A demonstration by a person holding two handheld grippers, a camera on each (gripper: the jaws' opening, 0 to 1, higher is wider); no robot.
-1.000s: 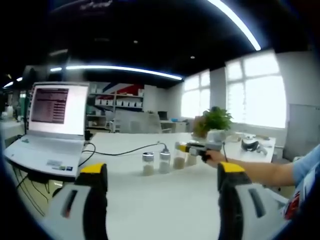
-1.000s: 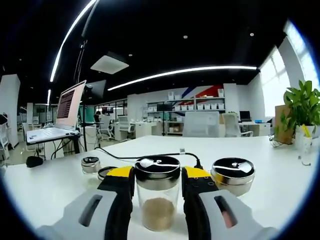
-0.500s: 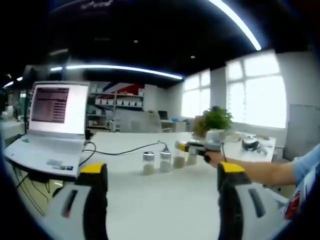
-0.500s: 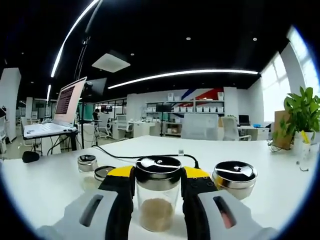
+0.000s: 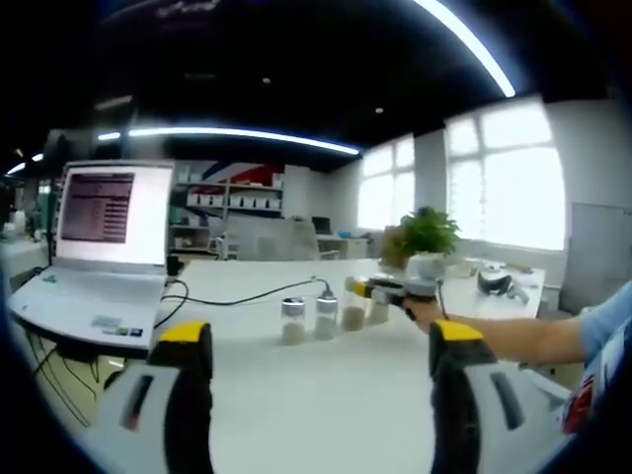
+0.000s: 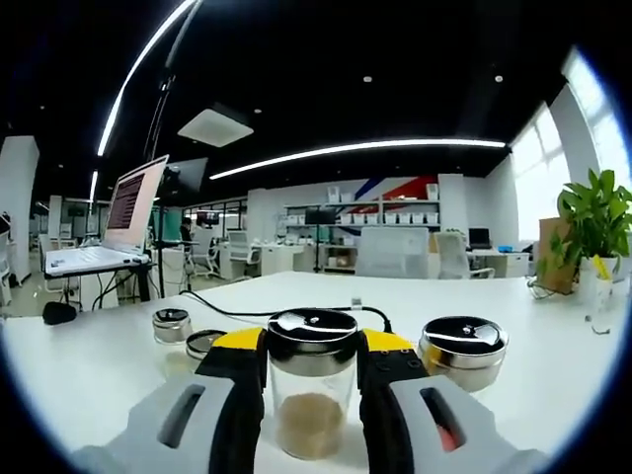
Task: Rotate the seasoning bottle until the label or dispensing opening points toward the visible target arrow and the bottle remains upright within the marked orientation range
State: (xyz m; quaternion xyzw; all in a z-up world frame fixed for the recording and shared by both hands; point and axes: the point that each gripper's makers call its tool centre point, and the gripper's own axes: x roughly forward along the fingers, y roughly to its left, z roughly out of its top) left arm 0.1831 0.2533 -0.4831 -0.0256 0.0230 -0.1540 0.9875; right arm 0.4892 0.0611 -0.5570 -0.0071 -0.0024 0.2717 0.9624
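Between right gripper [image 6: 311, 370] jaws, clamping upright bottle [image 6: 311, 395] dead ahead; left gripper [image 5: 321, 346] gaping, idling well apart.

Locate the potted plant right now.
Right gripper view: potted plant at the far right table edge by the windows. Left gripper view: behind the row of seasoning bottles.
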